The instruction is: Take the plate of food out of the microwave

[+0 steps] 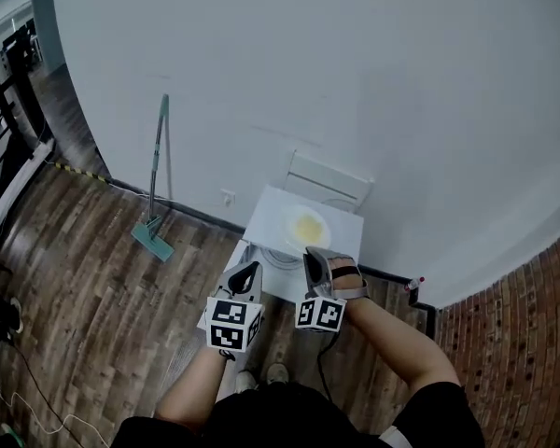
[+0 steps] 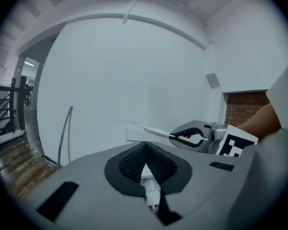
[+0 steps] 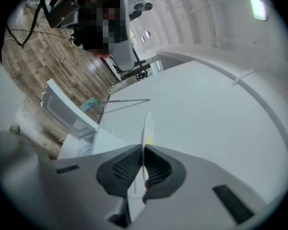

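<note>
Plate [image 1: 306, 227]: one only, white, with a yellow portion of food on it. It is out of the microwave [image 1: 265, 211] and held in the air above its white top. One microwave shows, and its door [image 1: 329, 181] stands open on the side toward the wall. One long-handled mop [image 1: 157, 183] leans on that wall, well to the left of the microwave.

There are two grippers, each with one marker cube, side by side on the near side of the microwave. The right gripper [image 1: 311, 254] clamps the plate's near rim. In its own view the thin rim [image 3: 147, 127] runs edge-on between the two ribbed pads, which press on it from both sides. From the left gripper view the plate [image 2: 153, 130] lies close to level, sticking out of the right gripper [image 2: 175, 136].

The left gripper [image 1: 251, 271] is just left of the right one, with its jaw tips meeting and nothing between them. Both forearms reach forward from the person's body toward the microwave.
</note>
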